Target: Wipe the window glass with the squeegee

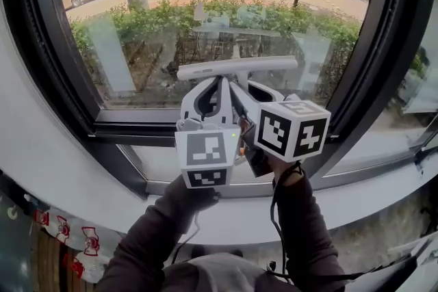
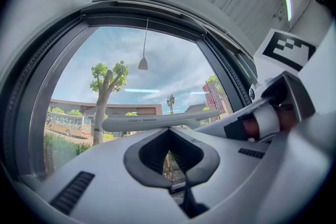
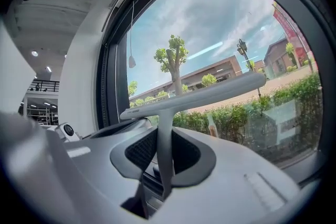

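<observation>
Head view: both grippers sit side by side at centre frame, marker cubes facing me. The squeegee [image 1: 236, 68] is at 12 o'clock of them, its blade bar [image 1: 205, 70] running 9 to 3 o'clock in front of the lower part of the window glass [image 1: 205, 10]. I can't tell whether the blade touches the pane or is just off it.

Right gripper [image 1: 241, 94]: pinching the squeegee's handle [image 3: 164, 149]. In the right gripper view the stem runs up between the pads from 6 to 12 o'clock into the T-bar, jaws tight on both sides.

Left gripper [image 1: 215, 89]: at 9 o'clock of the right one, nearly touching it. In the left gripper view the jaws are pressed together at the tips with nothing between them. The bar is beyond the tips at 12 o'clock, and the handle goes off toward 3 o'clock into the other gripper.

Handling, my read:
- It looks like light moulded plastic, with a stiff stem and bar and probably a soft rubber lip on the glass side.
- It isn't fragile.
- The smooth, narrow stem could roll in a two-pad pinch once the blade drags.
- The best hold is low on the stem, where the right gripper is now, with the bar kept level.
- The closed left tips could brace the stem from 9 o'clock.

The dark window frame [image 1: 61, 65] limits the stroke at 9 and 3 o'clock.
</observation>
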`<state>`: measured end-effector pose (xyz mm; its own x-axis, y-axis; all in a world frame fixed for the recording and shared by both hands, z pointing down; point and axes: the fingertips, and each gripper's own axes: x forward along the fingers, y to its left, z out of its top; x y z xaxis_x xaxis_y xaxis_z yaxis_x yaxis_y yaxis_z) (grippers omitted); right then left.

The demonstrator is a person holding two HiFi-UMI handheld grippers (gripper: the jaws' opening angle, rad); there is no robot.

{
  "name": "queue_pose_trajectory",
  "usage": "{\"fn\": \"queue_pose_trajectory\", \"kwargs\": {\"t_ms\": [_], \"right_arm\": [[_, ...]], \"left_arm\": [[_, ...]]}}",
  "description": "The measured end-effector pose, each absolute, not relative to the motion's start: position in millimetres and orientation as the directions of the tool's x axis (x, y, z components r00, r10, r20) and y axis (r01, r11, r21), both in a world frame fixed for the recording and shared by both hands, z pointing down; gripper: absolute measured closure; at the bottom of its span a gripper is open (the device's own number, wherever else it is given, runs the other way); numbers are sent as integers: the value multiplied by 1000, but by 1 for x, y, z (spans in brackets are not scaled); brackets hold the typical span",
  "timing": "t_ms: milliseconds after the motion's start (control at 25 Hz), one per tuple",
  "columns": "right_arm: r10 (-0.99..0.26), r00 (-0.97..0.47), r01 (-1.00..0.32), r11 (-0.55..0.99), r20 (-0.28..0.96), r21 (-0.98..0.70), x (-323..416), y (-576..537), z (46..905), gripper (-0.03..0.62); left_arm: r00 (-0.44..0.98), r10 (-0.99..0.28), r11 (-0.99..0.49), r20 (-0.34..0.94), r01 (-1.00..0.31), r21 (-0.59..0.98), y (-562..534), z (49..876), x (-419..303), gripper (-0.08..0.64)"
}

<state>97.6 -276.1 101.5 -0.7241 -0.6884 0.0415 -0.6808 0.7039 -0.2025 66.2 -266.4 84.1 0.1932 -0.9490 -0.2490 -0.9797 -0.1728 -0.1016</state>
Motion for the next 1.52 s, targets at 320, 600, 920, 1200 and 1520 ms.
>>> {"fn": "queue_pose_trajectory", "kwargs": {"t_ms": [320,600,920,1200,1520], "right_arm": [[-711,-702,-703,684,35,-194,74,-283,74,525],[-742,-671,-730,661,0,-173,76,-300,26,525],[-740,-673,-724,661,-5,-197,67,-307,-13,525],[-750,-661,-740,643,34,-197,60,-315,-27,525],[-750,-659,-737,630,54,-245,54,-328,-26,525]], "left_arm": [[209,-940,-192,-271,-977,-88,-278,54,40,560],[233,-934,-219,-271,-972,-83,-297,9,40,560],[247,-930,-225,-272,-968,-111,-304,-31,32,560],[259,-931,-243,-257,-966,-92,-313,-44,25,561],[266,-930,-253,-255,-964,-82,-321,-45,19,560]]}}
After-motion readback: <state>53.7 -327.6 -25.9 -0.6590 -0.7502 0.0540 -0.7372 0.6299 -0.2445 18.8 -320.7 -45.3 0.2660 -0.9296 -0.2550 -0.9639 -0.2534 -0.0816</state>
